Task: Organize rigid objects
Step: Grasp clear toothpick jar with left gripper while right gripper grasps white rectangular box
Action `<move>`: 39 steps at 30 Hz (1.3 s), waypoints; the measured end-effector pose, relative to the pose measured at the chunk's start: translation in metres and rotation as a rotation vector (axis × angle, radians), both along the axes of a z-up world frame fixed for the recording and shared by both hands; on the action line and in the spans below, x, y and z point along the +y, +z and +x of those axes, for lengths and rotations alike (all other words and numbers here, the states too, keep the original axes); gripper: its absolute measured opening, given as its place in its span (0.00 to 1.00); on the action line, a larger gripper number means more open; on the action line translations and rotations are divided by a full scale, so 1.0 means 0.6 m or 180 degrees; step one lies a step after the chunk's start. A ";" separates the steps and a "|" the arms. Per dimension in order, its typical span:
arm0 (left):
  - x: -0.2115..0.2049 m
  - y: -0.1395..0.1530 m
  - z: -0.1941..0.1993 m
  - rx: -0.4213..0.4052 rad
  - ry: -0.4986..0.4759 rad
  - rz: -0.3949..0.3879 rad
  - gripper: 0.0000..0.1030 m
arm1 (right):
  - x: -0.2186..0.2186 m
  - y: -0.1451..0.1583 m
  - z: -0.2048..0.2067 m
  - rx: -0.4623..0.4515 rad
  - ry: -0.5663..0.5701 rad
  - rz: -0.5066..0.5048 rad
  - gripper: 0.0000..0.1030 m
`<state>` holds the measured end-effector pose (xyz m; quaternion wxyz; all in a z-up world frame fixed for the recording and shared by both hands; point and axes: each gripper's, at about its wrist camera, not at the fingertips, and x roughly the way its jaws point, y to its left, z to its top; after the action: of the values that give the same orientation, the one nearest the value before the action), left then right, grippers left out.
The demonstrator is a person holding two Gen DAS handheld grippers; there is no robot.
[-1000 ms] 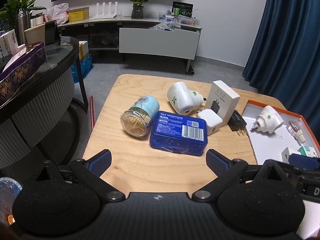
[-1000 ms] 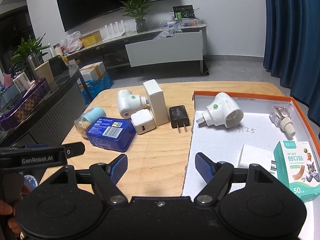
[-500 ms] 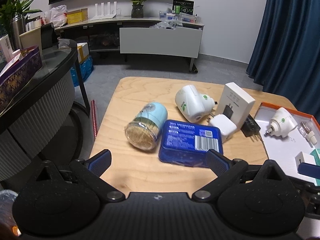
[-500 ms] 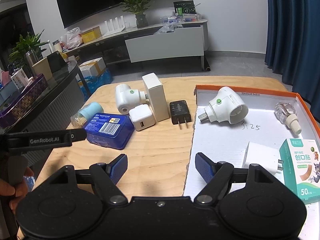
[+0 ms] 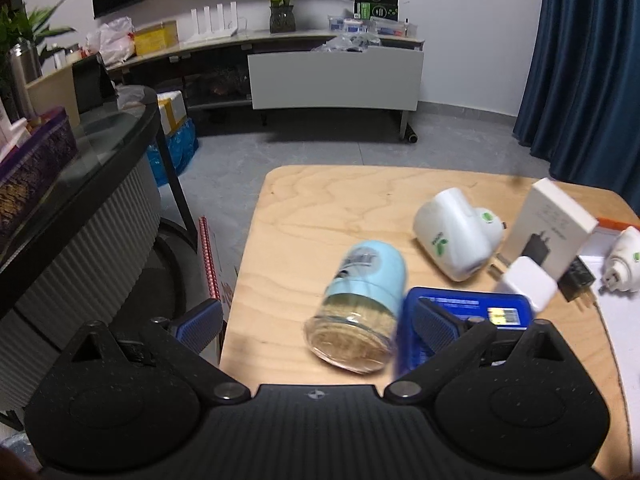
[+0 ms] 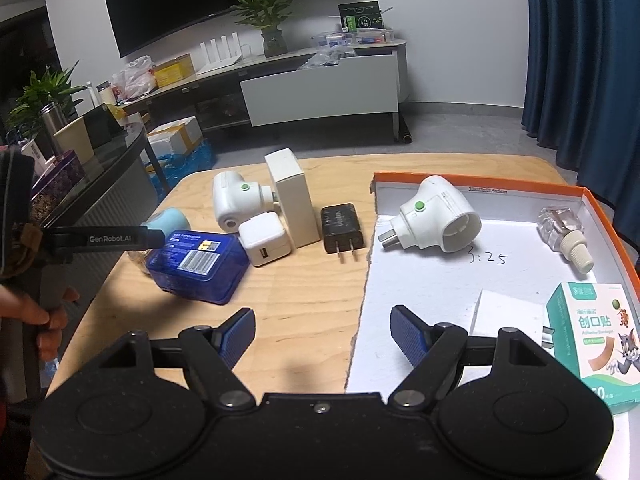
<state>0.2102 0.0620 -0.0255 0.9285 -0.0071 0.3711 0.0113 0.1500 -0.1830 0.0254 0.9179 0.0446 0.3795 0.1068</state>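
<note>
My left gripper is open and low over the wooden table. A toothpick jar with a light-blue cap lies on its side between the fingers, close to the right one. That right finger overlaps the near corner of a blue box. My right gripper stands open and empty, straddling the left edge of an orange-rimmed tray. Seen from the right wrist, the left gripper's finger hides most of the jar.
A white plug device, a white cube charger, a white box and a black charger stand beside the blue box. The tray holds another plug device, a clear bottle, a bandage box and a white adapter. A dark counter stands left.
My left gripper has moved forward and down toward the jar, which now lies between its fingers. The right gripper has kept still and open.
</note>
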 end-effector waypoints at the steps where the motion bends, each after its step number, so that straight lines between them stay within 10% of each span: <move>1: 0.004 -0.001 0.002 0.0001 -0.0016 -0.0045 1.00 | -0.002 -0.001 0.001 0.0002 -0.0005 -0.0002 0.86; 12: 0.016 -0.009 0.018 -0.0072 -0.0275 -0.0119 0.98 | -0.014 -0.012 0.012 0.0038 -0.0061 -0.0050 0.86; 23: 0.000 -0.025 0.021 -0.0014 -0.0432 -0.0181 0.47 | 0.000 -0.010 0.032 -0.0011 0.0030 -0.0113 0.86; 39: -0.007 0.009 -0.011 -0.0150 -0.0321 -0.0232 0.46 | 0.065 -0.005 0.192 -0.0049 0.0275 0.0009 0.85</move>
<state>0.2035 0.0580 -0.0204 0.9355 -0.0225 0.3493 -0.0492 0.2650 -0.1439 0.0224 0.9153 0.0286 0.3738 0.1472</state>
